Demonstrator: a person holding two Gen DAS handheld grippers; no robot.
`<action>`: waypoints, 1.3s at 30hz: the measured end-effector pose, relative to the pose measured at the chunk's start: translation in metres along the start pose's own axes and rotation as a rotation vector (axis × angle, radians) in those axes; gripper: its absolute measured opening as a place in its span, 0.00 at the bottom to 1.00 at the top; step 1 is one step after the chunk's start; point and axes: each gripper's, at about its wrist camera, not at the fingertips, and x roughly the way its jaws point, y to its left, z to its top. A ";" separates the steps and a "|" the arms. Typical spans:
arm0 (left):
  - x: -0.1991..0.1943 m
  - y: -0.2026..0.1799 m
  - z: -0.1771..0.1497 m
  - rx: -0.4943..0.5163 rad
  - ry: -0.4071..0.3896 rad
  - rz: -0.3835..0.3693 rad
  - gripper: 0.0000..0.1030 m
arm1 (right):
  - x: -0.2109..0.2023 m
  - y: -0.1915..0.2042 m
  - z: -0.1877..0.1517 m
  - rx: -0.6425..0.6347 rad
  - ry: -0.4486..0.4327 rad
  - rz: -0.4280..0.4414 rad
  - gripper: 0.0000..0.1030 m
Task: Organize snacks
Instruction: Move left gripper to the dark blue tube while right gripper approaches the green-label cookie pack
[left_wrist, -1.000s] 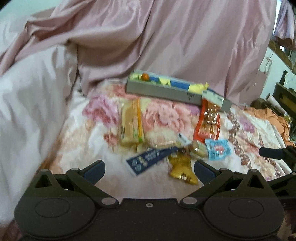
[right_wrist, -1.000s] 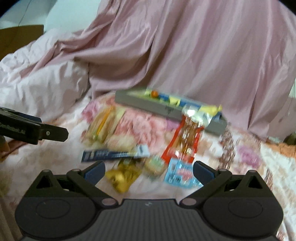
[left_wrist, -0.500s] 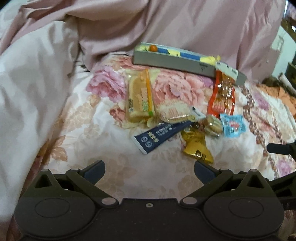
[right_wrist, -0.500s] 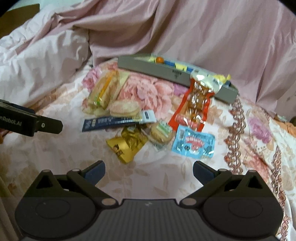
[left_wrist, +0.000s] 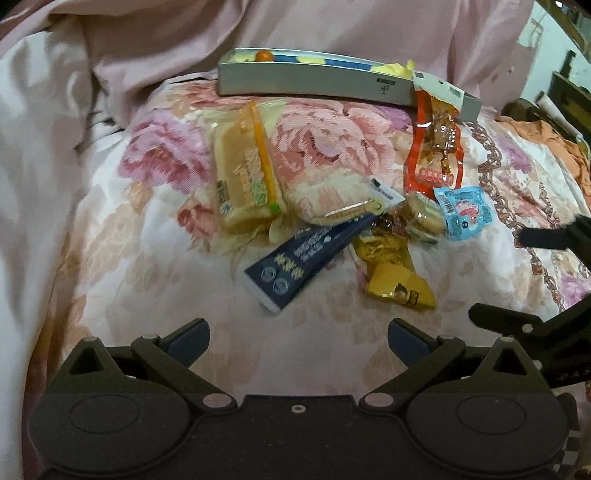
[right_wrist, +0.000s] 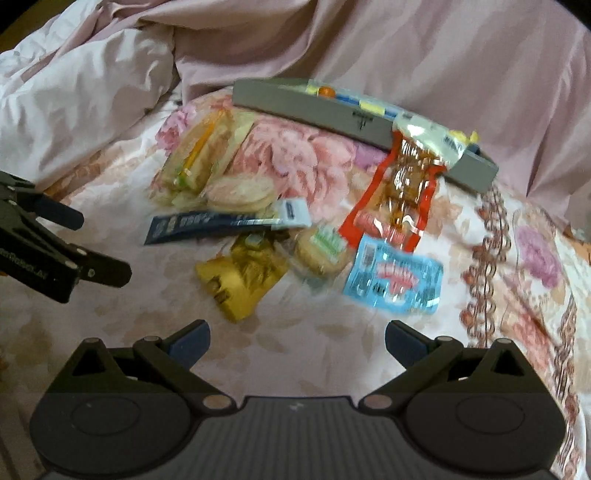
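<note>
Lying at the far edge of the floral bedspread (left_wrist: 129, 236), against the pink drape (left_wrist: 332, 29): a long grey tray (left_wrist: 314, 79), holding a small orange ball (left_wrist: 264, 55) plus yellow and blue items too small to identify. Leaning over the tray's right end: a red snack packet (left_wrist: 437, 147). Spreading in a loose cluster below the tray: a wrapped yellow cake (left_wrist: 243, 173), a round pale cracker pack (left_wrist: 328, 197) beside it, a dark blue sachet (left_wrist: 306, 262) poking out from under that, a gold wrapper (left_wrist: 395, 273) just right of the sachet, a small round biscuit pack (left_wrist: 423, 218) and a light blue packet (left_wrist: 463, 212) touching it.

Hovering short of the cluster, spread wide and gripping nothing: the left gripper (left_wrist: 298, 338). Likewise gaping empty above bare bedspread: the right gripper (right_wrist: 297, 339).

Looming larger and closer than half a second ago, the snacks; arrangement staying unchanged. Reaching further into the left view's right edge now, the right gripper's fingers (left_wrist: 539, 236).
</note>
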 end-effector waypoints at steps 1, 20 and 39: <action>0.003 0.002 0.003 0.013 0.000 -0.008 0.99 | 0.002 -0.002 0.001 -0.020 -0.020 0.036 1.00; 0.059 0.028 0.044 0.058 -0.027 -0.116 0.99 | 0.069 -0.052 0.027 -0.137 -0.073 0.204 1.00; 0.063 0.021 0.041 0.135 0.049 -0.142 0.98 | 0.100 -0.053 0.044 -0.186 0.002 0.320 0.71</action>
